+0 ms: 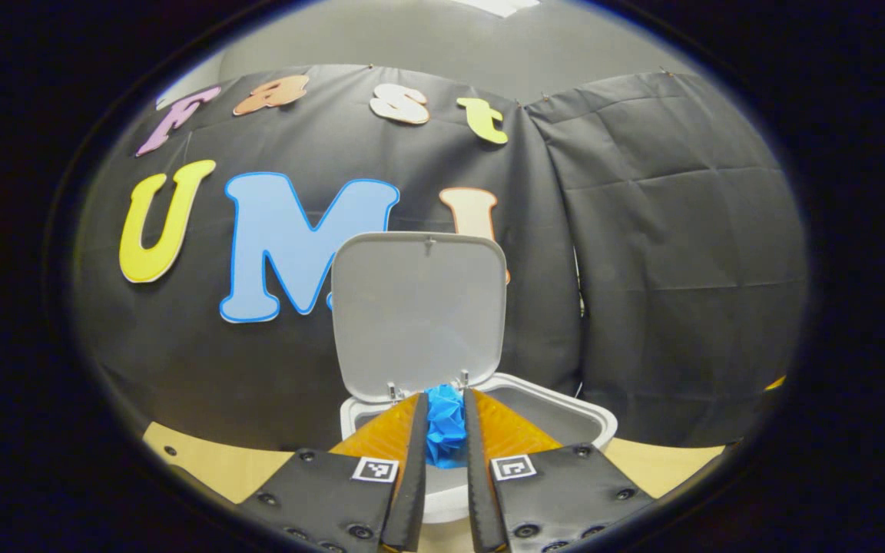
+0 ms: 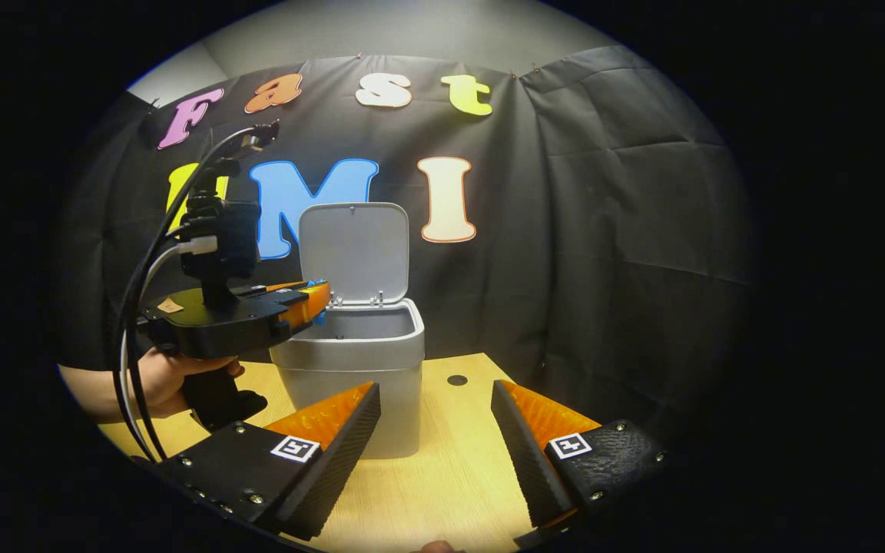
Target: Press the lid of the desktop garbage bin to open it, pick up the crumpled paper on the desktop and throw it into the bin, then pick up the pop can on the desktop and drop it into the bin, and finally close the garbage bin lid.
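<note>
— My left tongs [image 1: 445,430] are pinched on the crumpled paper [image 1: 445,426]: both fingers [image 1: 412,468] press its sides, with the blue wad filling the narrow gap between them.

— Where does that put the paper?

— Over the garbage bin [image 1: 558,418], at the near rim of its open mouth, held up off the surface [image 1: 212,465]. In the right gripper view the same left tongs [image 2: 318,301] reach in level from the left, their tips just above the bin's [image 2: 358,361] rim, and a scrap of the blue paper [image 2: 318,306] shows at the tips.

— And the lid?

— The lid [image 1: 419,315] stands upright on its hinges at the back edge of the bin, its inner face towards me. In the right gripper view the lid [image 2: 353,250] stands the same way against the black cloth wall [image 2: 604,253].

— Who holds the left tongs?

— A hand [image 2: 162,380] grips the handle beneath them, at the left of the right gripper view, with cables [image 2: 131,307] looping up from the body.

— Your right tongs?

— My right tongs [image 2: 435,411] are spread wide and hold nothing. Between their fingers [image 2: 335,438] I see the wooden surface [image 2: 442,468], and the left finger lies in front of the bin's lower wall; I cannot tell if it touches. The bin stands on the surface, a little left of the gap.

— The pop can?

— I cannot place it from here.
</note>
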Demonstrator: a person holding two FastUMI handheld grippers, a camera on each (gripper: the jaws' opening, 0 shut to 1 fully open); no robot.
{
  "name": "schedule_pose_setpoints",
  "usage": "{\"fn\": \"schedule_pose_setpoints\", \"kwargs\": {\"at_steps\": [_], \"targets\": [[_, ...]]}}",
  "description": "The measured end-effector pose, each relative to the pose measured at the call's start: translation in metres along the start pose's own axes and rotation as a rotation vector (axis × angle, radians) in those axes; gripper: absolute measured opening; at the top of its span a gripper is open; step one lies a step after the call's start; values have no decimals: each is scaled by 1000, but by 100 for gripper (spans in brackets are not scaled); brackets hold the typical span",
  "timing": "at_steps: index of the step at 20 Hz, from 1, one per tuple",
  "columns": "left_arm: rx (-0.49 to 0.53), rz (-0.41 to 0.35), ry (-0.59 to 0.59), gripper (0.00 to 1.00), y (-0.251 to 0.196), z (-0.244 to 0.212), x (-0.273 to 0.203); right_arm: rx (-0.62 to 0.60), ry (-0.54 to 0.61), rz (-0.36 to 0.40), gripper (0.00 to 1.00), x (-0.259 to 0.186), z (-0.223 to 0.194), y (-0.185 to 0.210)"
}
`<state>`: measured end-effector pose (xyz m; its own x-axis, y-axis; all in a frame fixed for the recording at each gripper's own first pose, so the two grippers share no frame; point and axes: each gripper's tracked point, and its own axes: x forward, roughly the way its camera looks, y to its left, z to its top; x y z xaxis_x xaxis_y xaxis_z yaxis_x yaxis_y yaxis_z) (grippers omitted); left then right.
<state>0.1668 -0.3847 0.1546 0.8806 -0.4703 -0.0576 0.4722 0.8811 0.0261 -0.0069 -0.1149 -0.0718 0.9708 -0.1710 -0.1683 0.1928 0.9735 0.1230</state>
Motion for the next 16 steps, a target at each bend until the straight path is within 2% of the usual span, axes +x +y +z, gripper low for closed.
{"fn": "schedule_pose_setpoints", "kwargs": {"at_steps": [3, 4, 8, 12, 13, 16], "targets": [[2, -15, 19, 34, -3, -8, 5, -2, -1, 0, 93, 0, 3, 2], [6, -14, 27, 40, -2, -10, 4, -2, 0, 0, 93, 0, 2, 2], [18, -18, 41, 52, -3, -15, 2, -1, -3, 9, 93, -1, 2, 7], [-4, -28, 54, 96, -3, -16, -4, -11, -3, 24, 93, -1, 3, 14], [-14, -29, 55, 100, -1, -15, -8, -11, -5, 28, 93, -2, 3, 16], [-43, -21, 54, 100, 7, -10, -27, -13, 0, 48, 93, -3, 0, 24]]}}
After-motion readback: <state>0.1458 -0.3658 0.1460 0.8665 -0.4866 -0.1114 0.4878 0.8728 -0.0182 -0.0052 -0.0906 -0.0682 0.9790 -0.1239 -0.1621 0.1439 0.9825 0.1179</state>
